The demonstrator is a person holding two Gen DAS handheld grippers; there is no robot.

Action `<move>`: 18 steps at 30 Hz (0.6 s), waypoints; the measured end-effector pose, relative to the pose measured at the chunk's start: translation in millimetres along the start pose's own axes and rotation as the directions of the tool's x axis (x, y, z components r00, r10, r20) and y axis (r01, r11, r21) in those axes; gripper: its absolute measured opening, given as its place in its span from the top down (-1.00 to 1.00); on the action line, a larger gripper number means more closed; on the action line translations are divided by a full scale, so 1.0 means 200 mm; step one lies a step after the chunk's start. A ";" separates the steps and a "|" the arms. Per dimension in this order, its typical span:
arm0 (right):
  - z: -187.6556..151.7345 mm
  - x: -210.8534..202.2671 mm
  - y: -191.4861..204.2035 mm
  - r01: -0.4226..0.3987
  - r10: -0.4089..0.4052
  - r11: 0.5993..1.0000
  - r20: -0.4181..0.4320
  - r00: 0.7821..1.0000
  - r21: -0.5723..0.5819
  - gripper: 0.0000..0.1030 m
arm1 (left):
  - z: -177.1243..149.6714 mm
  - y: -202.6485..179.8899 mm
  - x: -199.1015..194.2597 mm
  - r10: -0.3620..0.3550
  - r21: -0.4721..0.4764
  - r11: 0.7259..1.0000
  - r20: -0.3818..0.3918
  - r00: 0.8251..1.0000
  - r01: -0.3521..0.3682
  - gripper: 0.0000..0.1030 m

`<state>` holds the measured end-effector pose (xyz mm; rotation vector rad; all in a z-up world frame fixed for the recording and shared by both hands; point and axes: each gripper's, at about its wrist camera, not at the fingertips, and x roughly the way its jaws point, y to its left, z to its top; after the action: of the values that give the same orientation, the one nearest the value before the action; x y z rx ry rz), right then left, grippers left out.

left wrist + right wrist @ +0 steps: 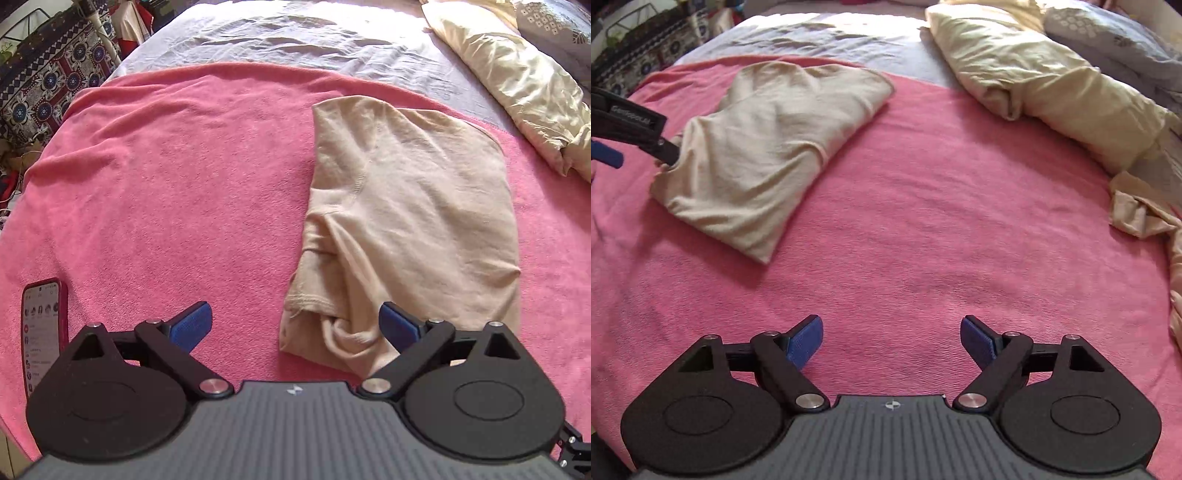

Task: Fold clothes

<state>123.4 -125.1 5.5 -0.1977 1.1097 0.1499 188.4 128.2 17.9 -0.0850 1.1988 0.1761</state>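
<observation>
A beige garment (410, 221) lies folded into a rough rectangle on the pink blanket (166, 192); it also shows in the right wrist view (768, 147) at upper left. My left gripper (295, 325) is open, its jaws wide apart at the garment's near bunched corner, the right blue pad (397, 325) against the cloth. In the right wrist view the left gripper (646, 147) shows at the garment's left edge. My right gripper (892, 339) is open and empty over bare pink blanket (923, 221), well apart from the garment.
A phone in a red case (42, 332) lies on the blanket at near left. A cream pillow (1045, 77) and a grey patterned pillow (1108, 40) lie at the far right. Another beige cloth (1145, 214) is bunched at the right edge. A grey sheet (314, 40) lies beyond the blanket.
</observation>
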 end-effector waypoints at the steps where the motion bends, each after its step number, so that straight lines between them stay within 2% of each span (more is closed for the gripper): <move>1: -0.01 0.00 -0.04 0.029 -0.029 0.999 -0.002 1.000 0.024 -0.65 | 0.00 -0.03 -0.01 -0.014 0.004 1.000 -0.001 1.000 0.014 -0.91; 3: -0.05 0.03 -0.12 0.061 -0.060 0.996 -0.014 0.998 0.070 -0.70 | 0.00 -0.08 -0.01 -0.023 0.015 1.000 -0.003 1.000 0.023 -0.92; 6: -0.12 0.12 -0.23 0.104 -0.093 0.985 -0.078 0.993 0.138 -0.85 | -0.02 -0.18 0.02 -0.020 0.051 0.998 -0.023 1.000 0.021 -0.93; 7: -0.14 0.14 -0.26 0.100 -0.086 0.979 -0.083 0.993 0.176 -0.99 | -0.03 -0.21 0.05 -0.014 0.063 0.998 -0.037 0.999 0.016 -0.93; 11: -0.20 0.15 -0.34 0.046 -0.024 0.946 -0.072 0.997 0.320 -1.00 | -0.05 -0.29 0.17 0.041 0.104 0.994 -0.123 0.992 -0.029 -0.95; 15: -0.23 0.14 -0.32 0.049 -0.037 0.949 -0.043 0.998 0.310 -1.00 | -0.05 -0.30 0.24 0.069 0.106 0.993 -0.169 0.983 -0.052 -1.00; 18: -0.24 0.14 -0.33 0.047 -0.040 0.948 -0.030 0.999 0.316 -1.00 | -0.05 -0.27 0.26 0.037 0.071 0.997 -0.194 0.980 -0.024 -1.00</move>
<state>108.8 -199.2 -35.3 0.0639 1.1354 -0.0714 207.9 78.2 -35.0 -0.0239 1.4011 0.1556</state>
